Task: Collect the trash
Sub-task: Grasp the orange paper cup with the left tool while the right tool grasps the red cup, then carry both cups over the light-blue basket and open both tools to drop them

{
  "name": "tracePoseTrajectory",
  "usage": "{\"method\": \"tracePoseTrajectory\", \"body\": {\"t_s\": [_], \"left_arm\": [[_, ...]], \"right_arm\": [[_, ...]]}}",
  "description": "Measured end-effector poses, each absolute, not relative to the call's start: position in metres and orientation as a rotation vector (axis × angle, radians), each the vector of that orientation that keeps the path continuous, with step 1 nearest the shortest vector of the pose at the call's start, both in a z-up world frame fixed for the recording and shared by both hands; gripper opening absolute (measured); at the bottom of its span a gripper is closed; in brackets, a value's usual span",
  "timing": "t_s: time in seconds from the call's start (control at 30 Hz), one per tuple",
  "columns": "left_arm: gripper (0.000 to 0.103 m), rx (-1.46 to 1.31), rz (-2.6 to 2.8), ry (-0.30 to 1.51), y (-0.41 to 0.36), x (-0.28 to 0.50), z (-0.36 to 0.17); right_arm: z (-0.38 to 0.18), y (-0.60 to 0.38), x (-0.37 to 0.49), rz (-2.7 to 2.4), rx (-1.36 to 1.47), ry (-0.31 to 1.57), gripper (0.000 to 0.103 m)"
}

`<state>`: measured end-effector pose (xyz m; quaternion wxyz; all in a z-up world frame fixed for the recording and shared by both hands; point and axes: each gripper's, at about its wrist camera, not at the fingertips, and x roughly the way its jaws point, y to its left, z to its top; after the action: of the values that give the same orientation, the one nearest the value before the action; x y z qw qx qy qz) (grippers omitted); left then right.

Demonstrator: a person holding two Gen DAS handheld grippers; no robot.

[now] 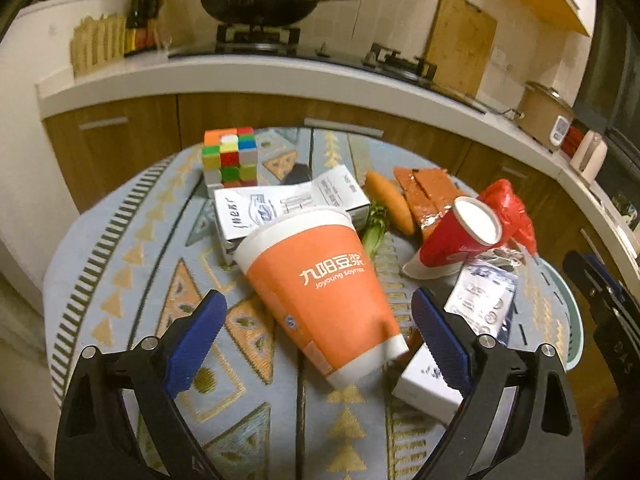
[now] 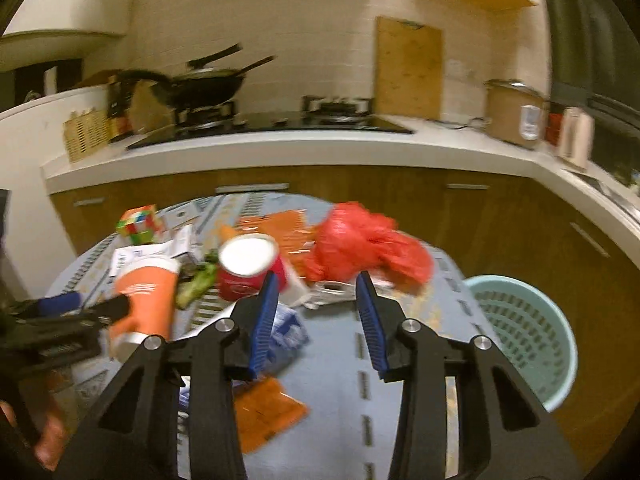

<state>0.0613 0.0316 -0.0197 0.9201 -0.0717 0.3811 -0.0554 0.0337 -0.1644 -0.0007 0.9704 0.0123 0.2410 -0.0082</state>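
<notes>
An orange soymilk cup (image 1: 320, 292) lies on its side on the round patterned table (image 1: 132, 264). My left gripper (image 1: 320, 320) is open, its blue pads either side of the cup's base, not closed on it. A red paper cup (image 1: 460, 236), a red plastic bag (image 1: 508, 204), white cartons (image 1: 280, 204) and foil packets (image 1: 484, 300) lie around. My right gripper (image 2: 316, 296) is open and empty, just short of the red cup (image 2: 248, 272) and red bag (image 2: 360, 240). The orange cup shows at the left (image 2: 146, 300).
A mint-green basket (image 2: 524, 340) stands beside the table's right edge. A Rubik's cube (image 1: 230, 156), a carrot (image 1: 390, 200), greens (image 1: 376, 232) and orange wrappers (image 1: 432, 192) also lie on the table. A kitchen counter with a wok (image 1: 260, 4) runs behind.
</notes>
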Motion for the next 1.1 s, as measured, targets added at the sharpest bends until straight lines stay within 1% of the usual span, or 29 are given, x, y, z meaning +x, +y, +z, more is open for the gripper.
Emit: {"method": "tracePoseTrajectory", "body": {"t_s": [0.13, 0.2, 0.23, 0.27, 0.43, 0.63, 0.73, 0.77, 0.83, 1.1], "left_arm": [[0.082, -0.157, -0.119, 0.859, 0.025, 0.080, -0.031], [0.078, -0.167, -0.127, 0.897, 0.025, 0.087, -0.038], [0.078, -0.173, -0.136, 0.915, 0.024, 0.089, -0.041], [0.080, -0.176, -0.136, 0.921, 0.024, 0.091, -0.043], [0.079, -0.141, -0.141, 0.925, 0.019, 0.091, -0.043], [0.079, -0.140, -0.159, 0.941, 0.016, 0.096, -0.043], [0.077, -0.147, -0.166, 0.936, 0.017, 0.096, -0.043], [0.075, -0.148, -0.170, 0.932, 0.017, 0.095, -0.042], [0.071, -0.149, -0.178, 0.924, 0.018, 0.093, -0.040], [0.055, -0.181, -0.211, 0.869, 0.023, 0.077, -0.023]], "right_arm": [[-0.002, -0.149, 0.060, 0.053, 0.001, 0.554, 0.038], [-0.004, -0.145, 0.070, 0.071, 0.010, 0.575, 0.047], [-0.006, -0.144, 0.077, 0.074, 0.016, 0.590, 0.062], [-0.007, -0.142, 0.080, 0.074, 0.019, 0.594, 0.069], [-0.013, -0.136, 0.099, 0.098, 0.023, 0.634, 0.069], [-0.026, -0.135, 0.129, 0.082, 0.039, 0.726, 0.069], [-0.031, -0.136, 0.140, 0.090, 0.051, 0.754, 0.069], [-0.032, -0.136, 0.142, 0.095, 0.055, 0.761, 0.068], [-0.032, -0.134, 0.144, 0.106, 0.054, 0.760, 0.063], [-0.011, -0.140, 0.126, 0.131, 0.082, 0.678, 0.062]]}}
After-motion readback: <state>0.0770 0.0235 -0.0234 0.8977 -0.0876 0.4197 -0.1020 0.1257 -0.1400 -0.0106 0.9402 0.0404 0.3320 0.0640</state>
